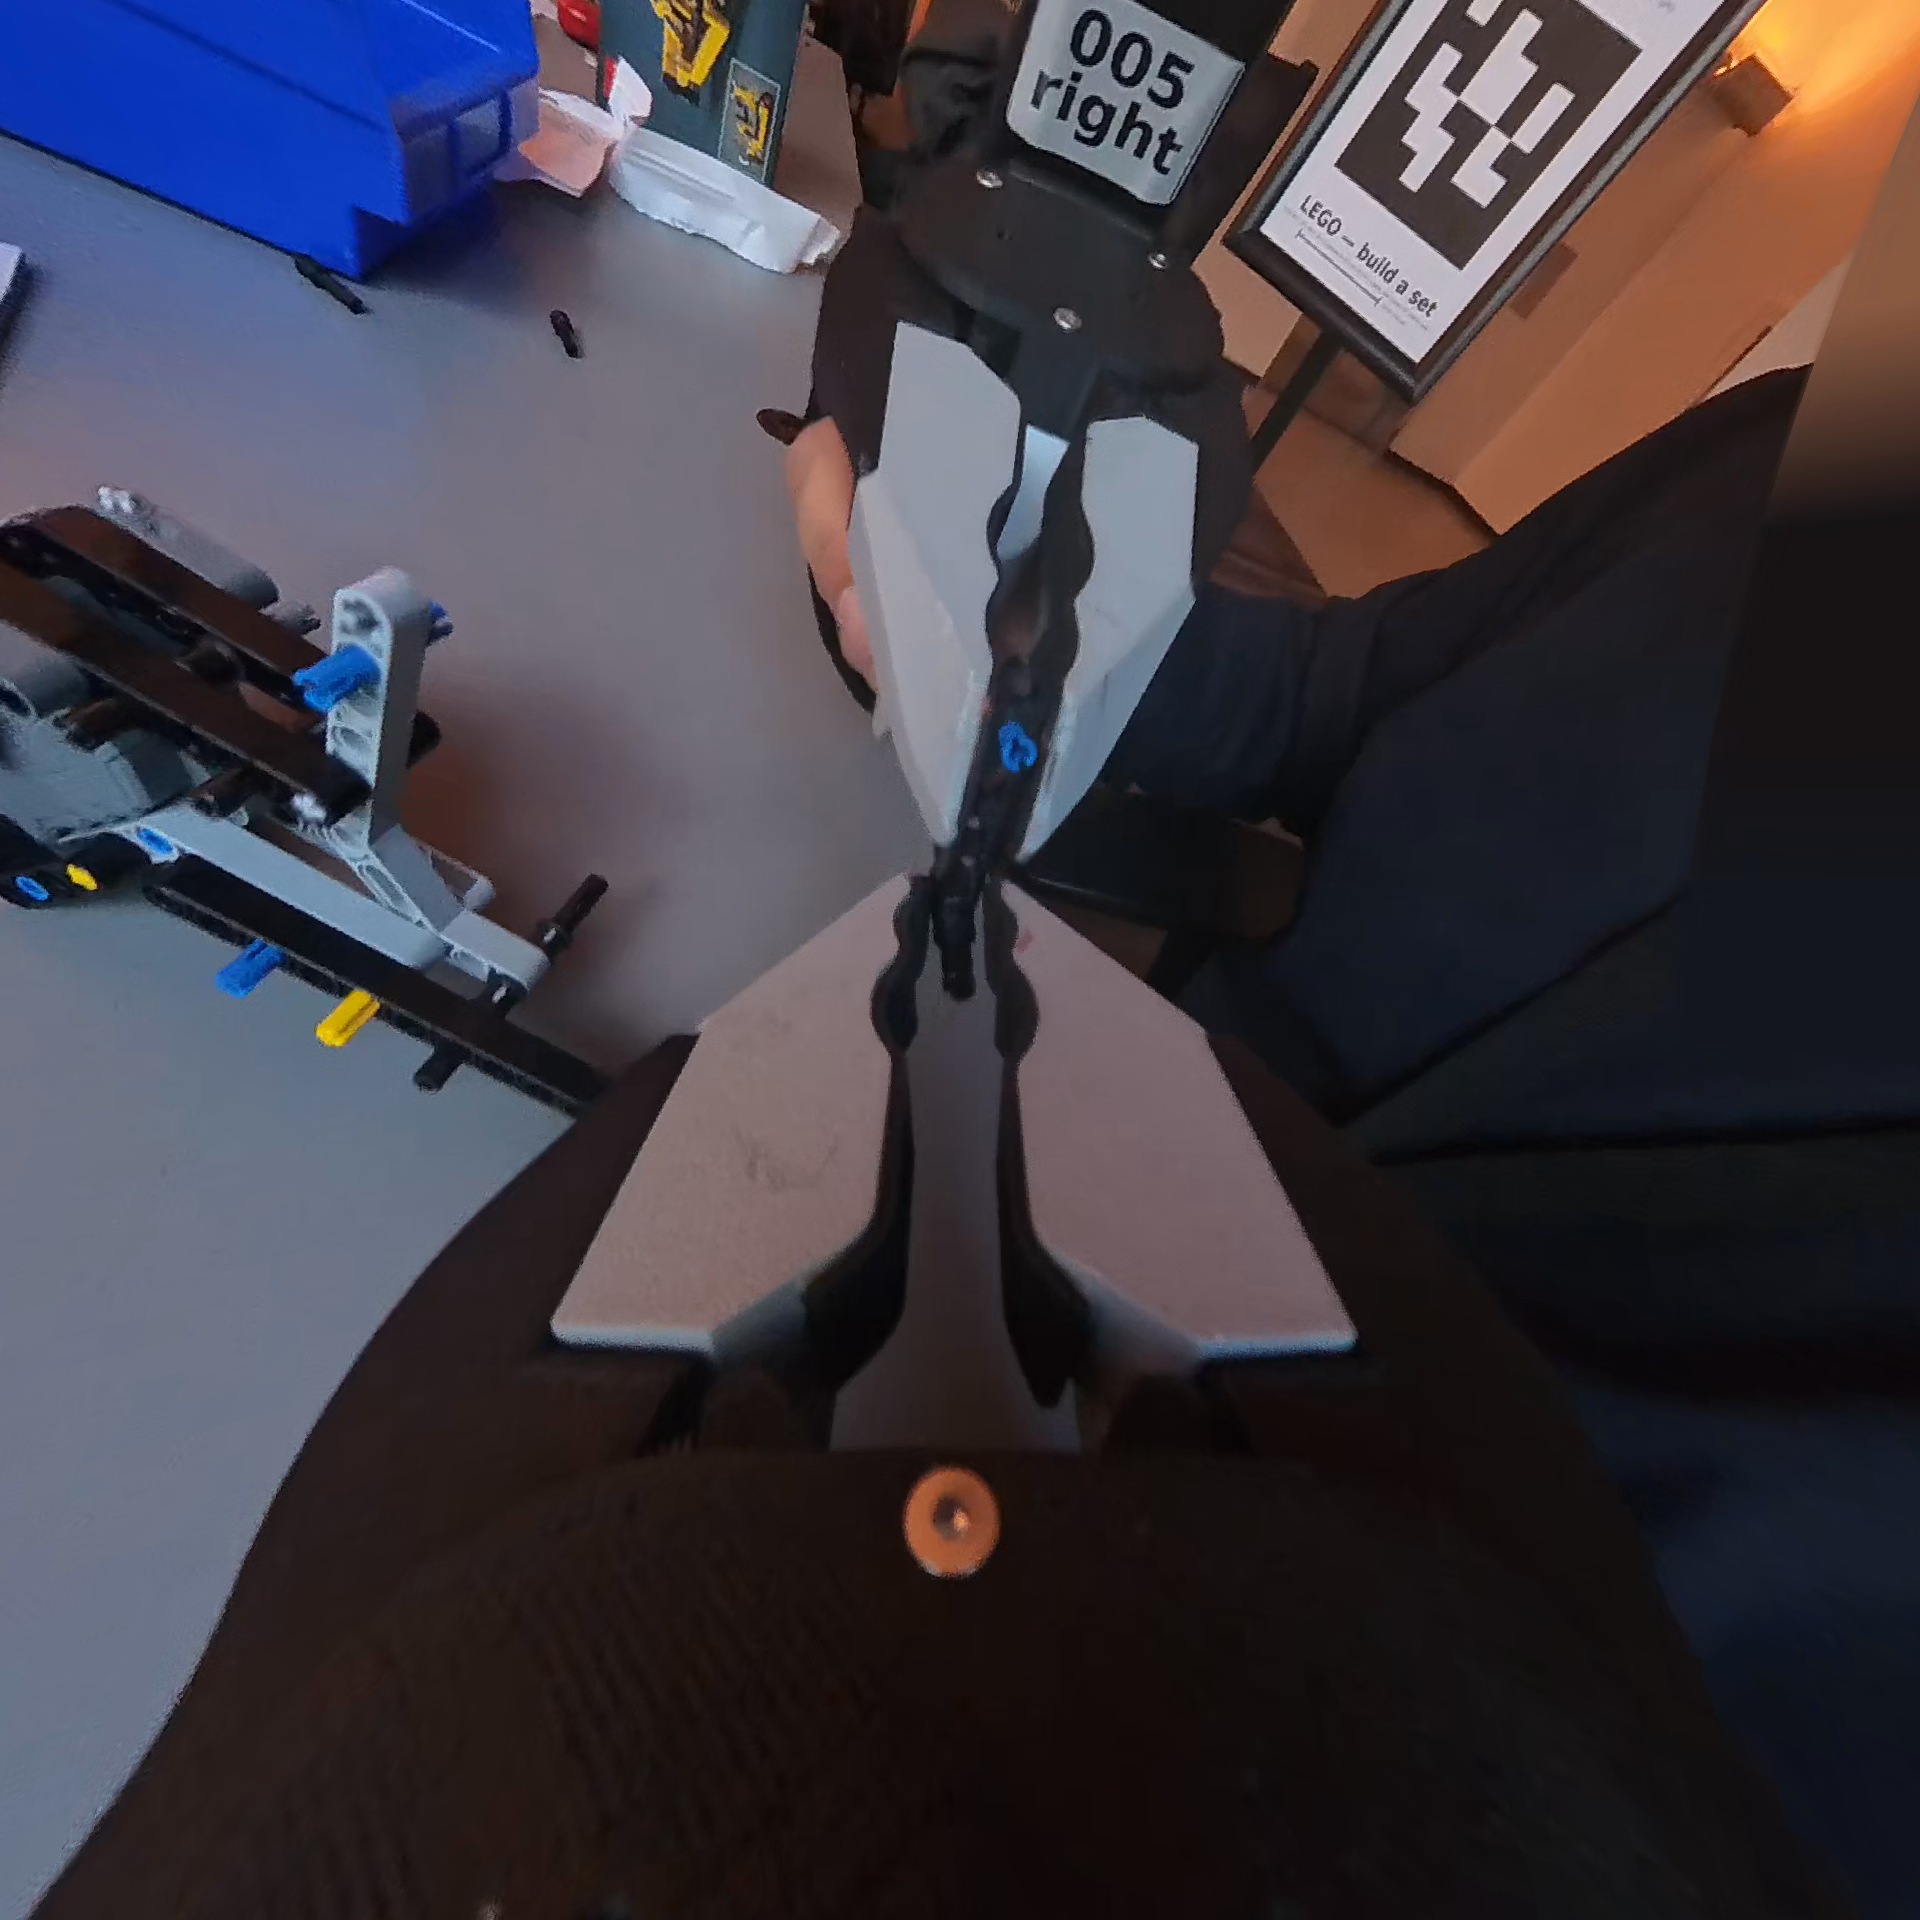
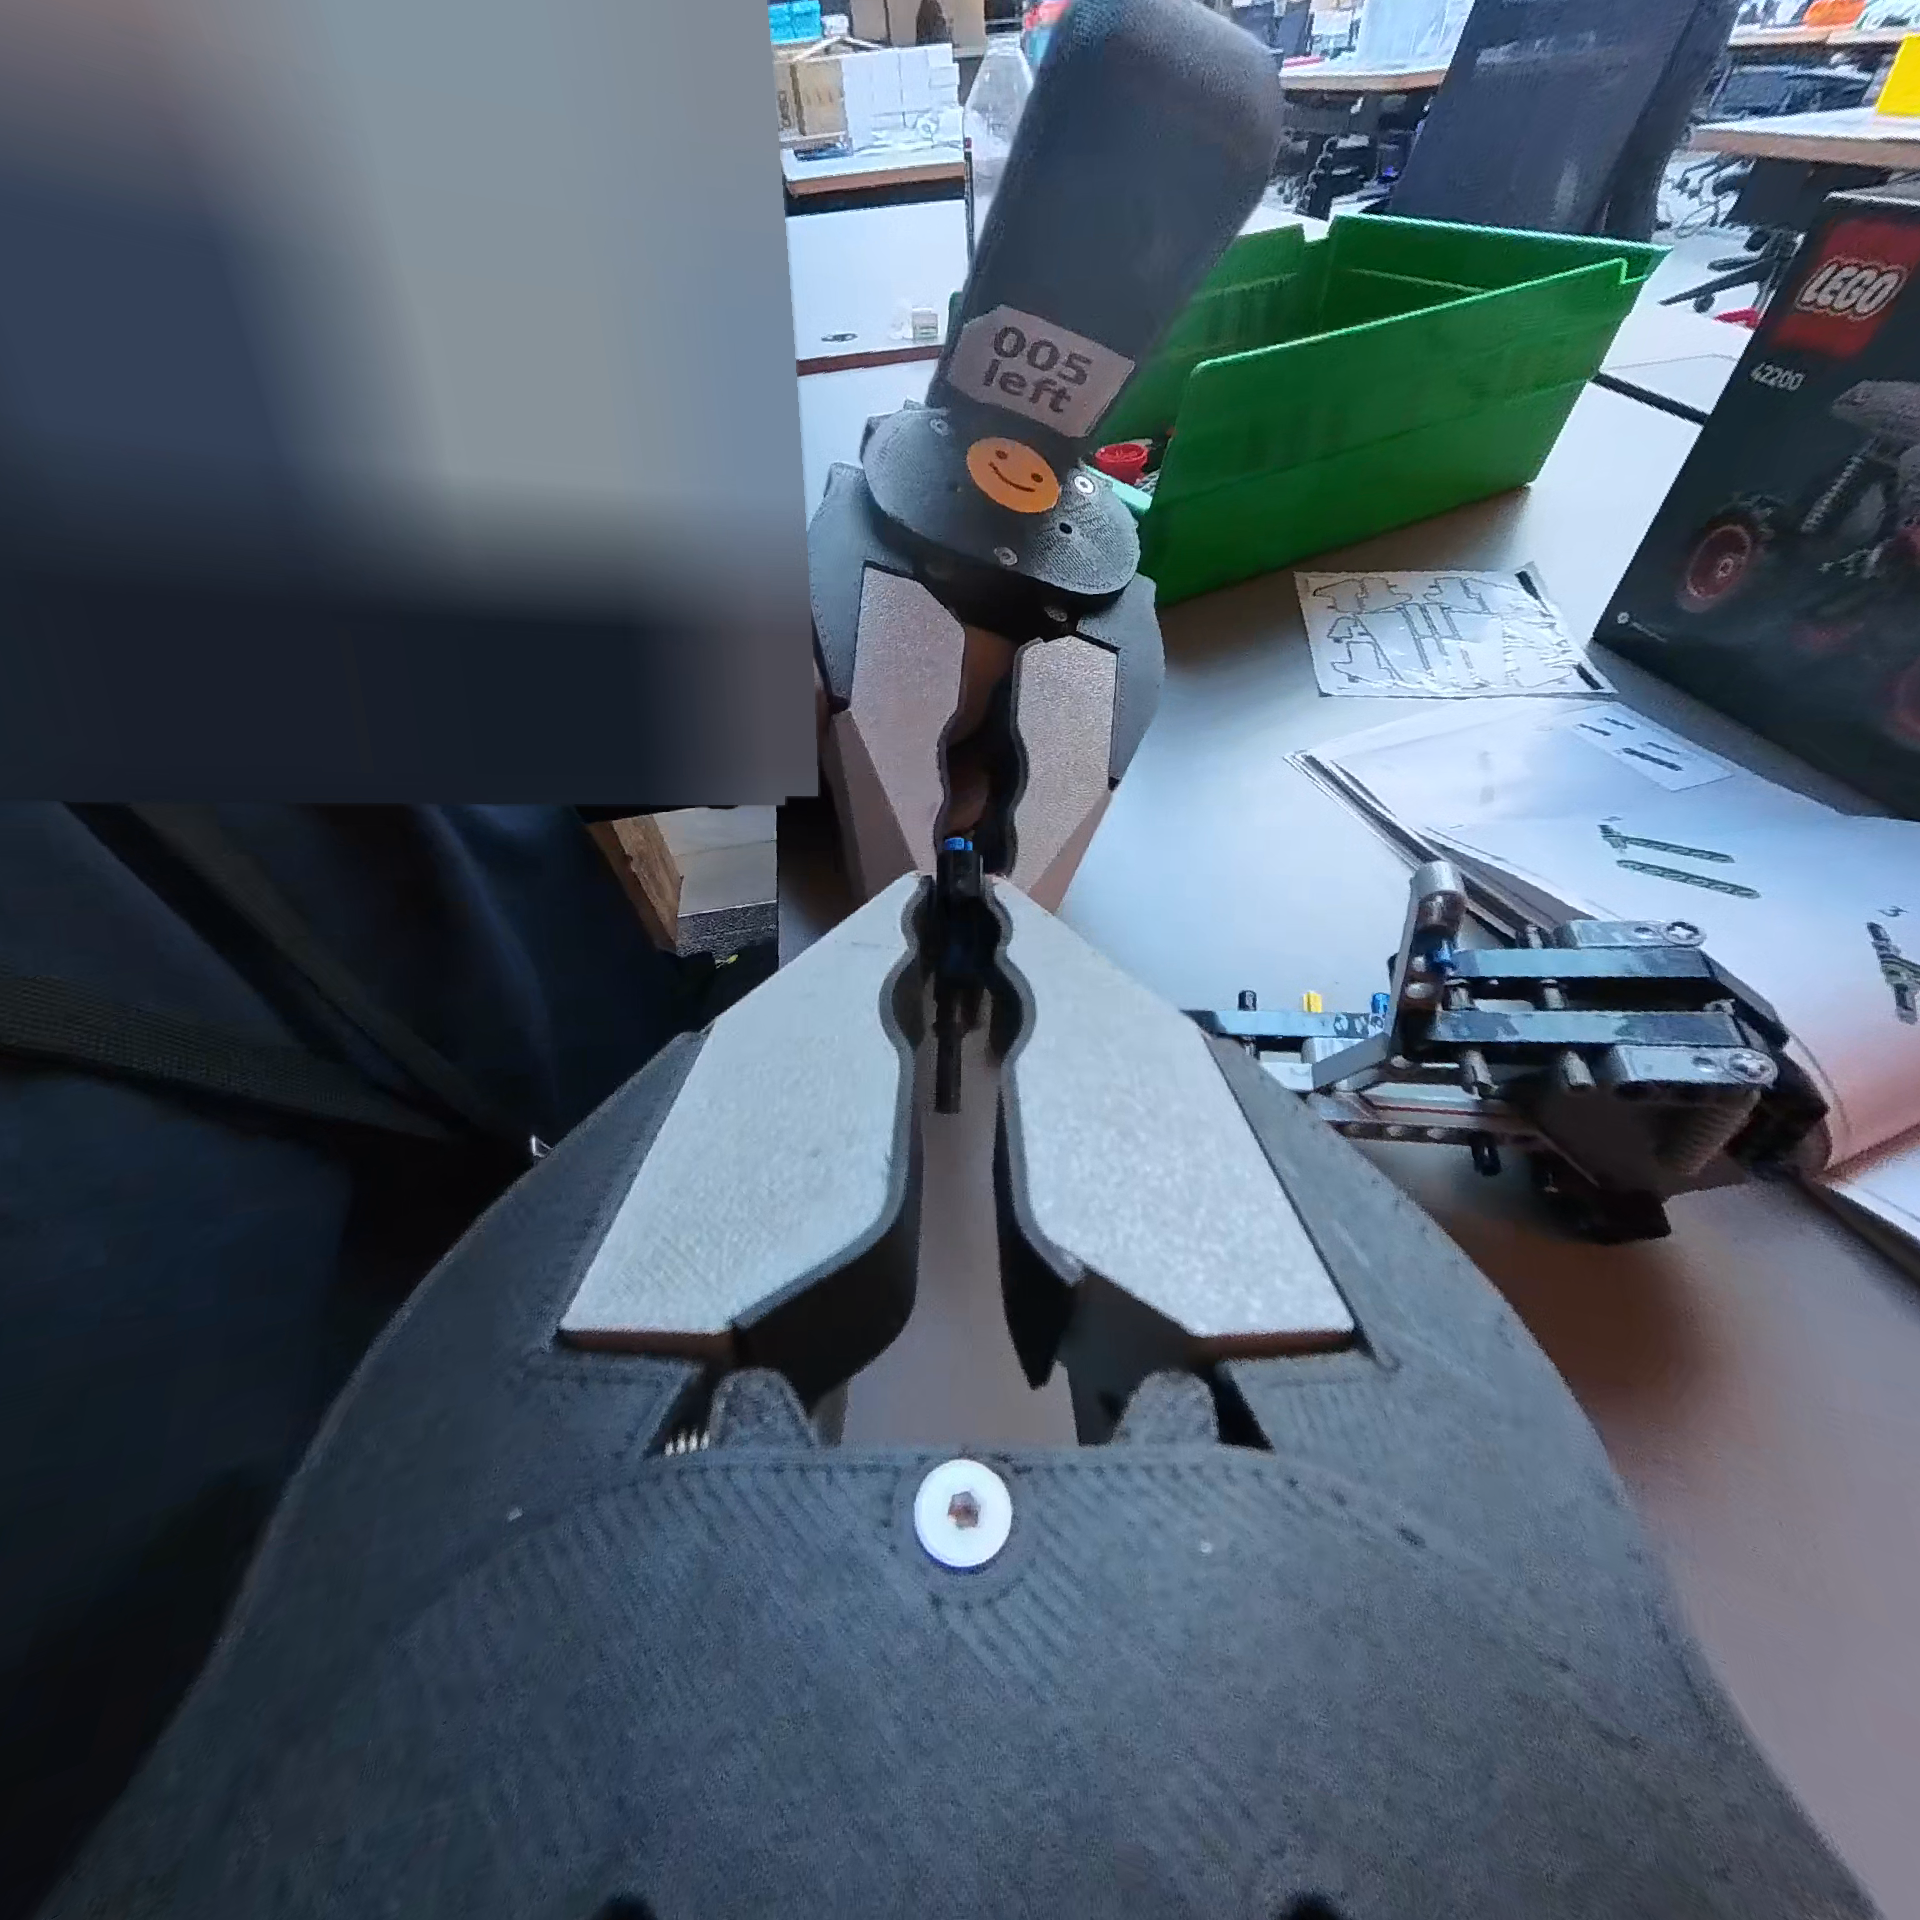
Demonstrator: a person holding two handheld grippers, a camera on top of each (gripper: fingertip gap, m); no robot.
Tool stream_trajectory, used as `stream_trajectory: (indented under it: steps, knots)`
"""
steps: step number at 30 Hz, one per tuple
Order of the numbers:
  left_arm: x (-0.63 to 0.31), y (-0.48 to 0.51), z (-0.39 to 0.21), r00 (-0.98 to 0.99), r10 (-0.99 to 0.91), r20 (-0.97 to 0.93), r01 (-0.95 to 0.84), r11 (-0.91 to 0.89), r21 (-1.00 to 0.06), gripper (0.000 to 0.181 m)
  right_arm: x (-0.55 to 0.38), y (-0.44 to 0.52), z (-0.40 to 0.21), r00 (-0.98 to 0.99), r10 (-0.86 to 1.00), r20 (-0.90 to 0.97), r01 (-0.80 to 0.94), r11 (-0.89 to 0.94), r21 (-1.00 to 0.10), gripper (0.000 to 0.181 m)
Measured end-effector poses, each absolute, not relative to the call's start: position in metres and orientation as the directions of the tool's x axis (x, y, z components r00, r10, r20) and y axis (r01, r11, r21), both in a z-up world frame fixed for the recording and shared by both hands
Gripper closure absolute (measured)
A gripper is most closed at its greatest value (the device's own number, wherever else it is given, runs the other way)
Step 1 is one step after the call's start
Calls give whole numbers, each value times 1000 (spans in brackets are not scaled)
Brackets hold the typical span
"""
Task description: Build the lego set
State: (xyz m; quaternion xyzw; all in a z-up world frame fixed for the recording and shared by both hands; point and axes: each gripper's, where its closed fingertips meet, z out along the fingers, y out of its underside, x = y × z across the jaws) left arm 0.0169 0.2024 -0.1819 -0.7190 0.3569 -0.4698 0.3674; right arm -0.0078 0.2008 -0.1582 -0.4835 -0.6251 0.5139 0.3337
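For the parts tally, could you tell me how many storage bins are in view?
2: a blue bin at the table's far end in the left wrist view, and a green bin behind the left gripper in the right wrist view.

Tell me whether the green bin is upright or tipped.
Upright. The green bin stands on the table behind the left tool, its open top up and dividers showing; its contents are mostly hidden.
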Motion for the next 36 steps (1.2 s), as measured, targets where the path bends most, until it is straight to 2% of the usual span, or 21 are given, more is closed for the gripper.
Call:
stream_trajectory:
  steps: [4,9,16,19,25,32,36]
  knots:
    - [-5,201,-188,356,-835,420,-177,-502,-847,161,-8,212,-164,-249,968,-15,280,58,-958,177]
    - [-44,211,-206,505,-763,404,-213,-563,-798,161,-15,234,-202,-134,987,88,440,139,-887,176]
    - [-43,210,-218,503,-743,442,-252,-615,-747,156,-17,234,-220,-136,980,148,537,198,-820,176]
    - [-42,209,-222,501,-745,441,-275,-620,-735,157,-15,237,-218,-121,981,151,531,193,-826,176]
    - [-47,215,-202,490,-775,399,-188,-541,-820,168,-8,236,-202,-137,974,178,426,220,-878,177]
    - [-68,229,-171,551,-769,323,-19,-398,-917,167,-2,238,-195,-166,969,182,374,232,-898,176]
    - [-78,238,-168,634,-740,226,-41,-324,-945,165,-1,239,-192,-171,971,167,357,219,-908,176]
